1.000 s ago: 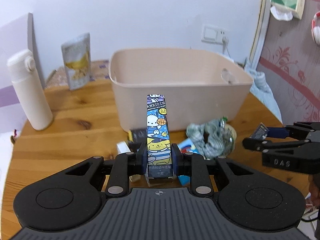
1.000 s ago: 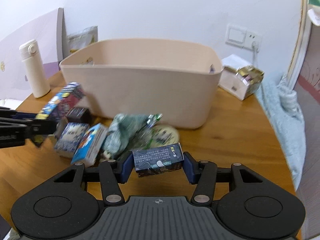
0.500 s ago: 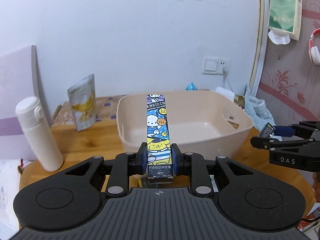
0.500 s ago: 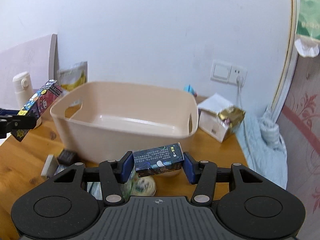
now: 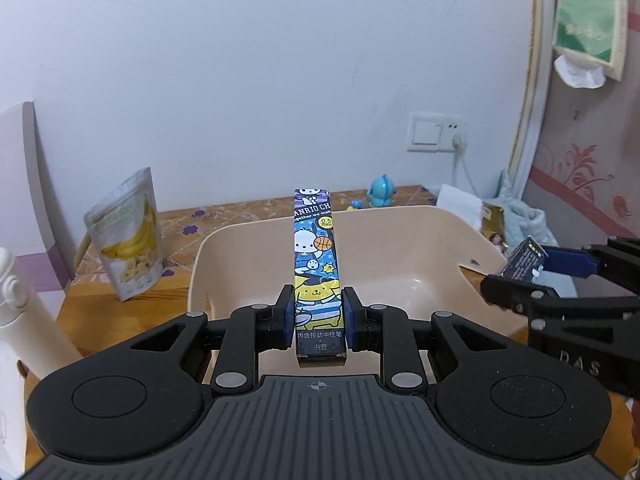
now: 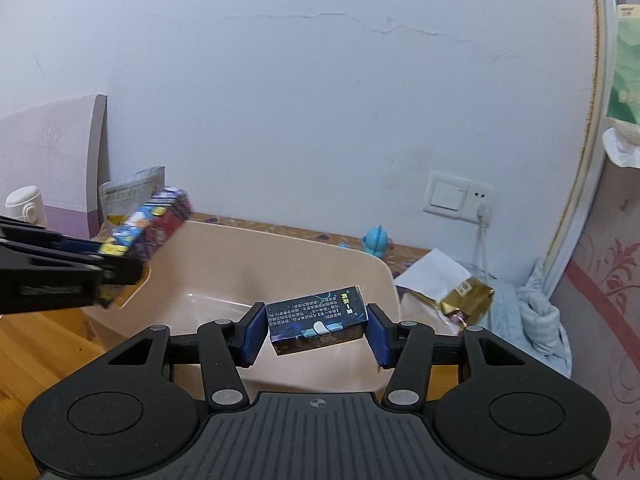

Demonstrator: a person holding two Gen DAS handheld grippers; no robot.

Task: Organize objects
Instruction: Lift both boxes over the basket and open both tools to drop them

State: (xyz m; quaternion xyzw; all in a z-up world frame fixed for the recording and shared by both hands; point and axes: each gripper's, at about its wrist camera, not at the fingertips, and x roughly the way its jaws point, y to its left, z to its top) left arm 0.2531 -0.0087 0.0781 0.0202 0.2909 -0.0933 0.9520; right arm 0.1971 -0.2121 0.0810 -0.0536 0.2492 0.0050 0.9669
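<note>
My left gripper point(image 5: 316, 316) is shut on a long blue cartoon pen box point(image 5: 316, 264) and holds it upright above the near edge of the beige plastic bin point(image 5: 400, 280). My right gripper point(image 6: 316, 330) is shut on a small dark box point(image 6: 318, 324), tilted a little, above the bin point(image 6: 224, 264). The right gripper also shows in the left wrist view point(image 5: 520, 276) over the bin's right rim. The left gripper with the pen box point(image 6: 144, 228) shows in the right wrist view over the bin's left rim. No object shows inside the bin.
A white bottle point(image 5: 24, 320) and a banana-chip pouch point(image 5: 128, 236) stand left of the bin on the wooden table point(image 5: 120, 312). A small blue toy point(image 5: 382, 192) stands behind it. A gold packet point(image 6: 466, 300) and paper lie to the right, by a wall socket point(image 6: 460, 200).
Both grippers have risen from the table and moved forward with their boxes, from beside the pile of items to above the bin. Both grips are unchanged.
</note>
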